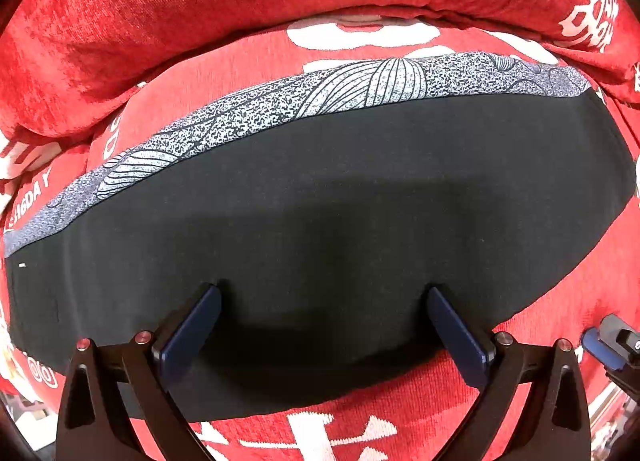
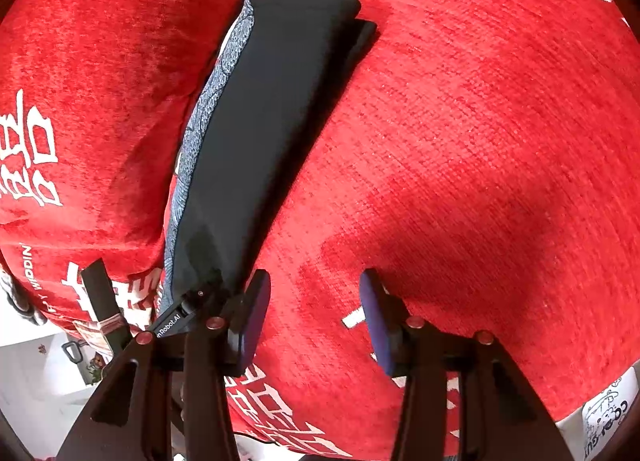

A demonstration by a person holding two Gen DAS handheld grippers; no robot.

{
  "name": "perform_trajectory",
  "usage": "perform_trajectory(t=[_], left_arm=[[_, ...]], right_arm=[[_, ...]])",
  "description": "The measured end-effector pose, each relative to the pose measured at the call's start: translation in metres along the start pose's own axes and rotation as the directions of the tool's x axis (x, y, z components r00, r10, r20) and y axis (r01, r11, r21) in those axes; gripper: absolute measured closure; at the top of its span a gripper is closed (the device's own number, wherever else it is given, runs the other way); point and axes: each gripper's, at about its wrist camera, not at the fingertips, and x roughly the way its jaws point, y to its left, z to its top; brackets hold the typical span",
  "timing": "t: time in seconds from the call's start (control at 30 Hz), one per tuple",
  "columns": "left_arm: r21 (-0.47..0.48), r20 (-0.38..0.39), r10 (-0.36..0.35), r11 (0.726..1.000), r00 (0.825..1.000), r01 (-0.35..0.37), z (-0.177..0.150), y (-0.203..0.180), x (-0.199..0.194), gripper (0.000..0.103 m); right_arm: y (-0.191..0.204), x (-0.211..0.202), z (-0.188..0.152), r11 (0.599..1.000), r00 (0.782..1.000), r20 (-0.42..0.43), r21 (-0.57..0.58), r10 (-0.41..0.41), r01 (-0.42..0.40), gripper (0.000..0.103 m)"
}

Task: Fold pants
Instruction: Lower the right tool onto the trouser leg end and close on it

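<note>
Sofa [image 1: 460, 401], red chenille, white lettering, bearing folded black pants [image 1: 320, 189]. Left gripper [image 1: 324, 289] spread, tips on pants. Right gripper [image 2: 314, 281] spread, empty, beside pants.

- The folded pants [image 1: 320, 189] lie flat on the sofa seat cushion [image 2: 480, 141], stretched lengthwise along the back cushion [image 1: 200, 1].
- The patterned strip [image 1: 360, 89] of the pants runs along the edge of the pants nearest the back cushion.
- The left gripper [image 1: 324, 297] stands over the pants, at the edge away from the back cushion, tips at the cloth.
- The right gripper [image 2: 316, 293] stands beside the pants, over bare seat cushion, off their near end.
</note>
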Motion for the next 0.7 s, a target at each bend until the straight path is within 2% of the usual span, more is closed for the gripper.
perform_trajectory(t=[0.3, 0.57, 0.7], left_arm=[[0.0, 0.002, 0.001, 1.0, 1.0, -0.001, 0.0, 0.0, 0.0, 0.0], [-0.007, 0.01, 0.003, 1.0, 1.0, -0.003, 0.0, -0.001, 0.001, 0.0], [-0.011, 0.009, 0.0, 1.0, 1.0, 0.0, 0.0, -0.001, 0.002, 0.0]], right_arm=[[0.004, 0.0, 0.0, 1.0, 1.0, 0.017, -0.022, 0.017, -0.017, 0.053], [-0.001, -0.007, 0.011, 0.993, 0.987, 0.104, -0.012, 0.12, -0.119, 0.051], [-0.009, -0.005, 0.017, 0.989, 0.982, 0.117, 0.015, 0.145, -0.148, 0.05]])
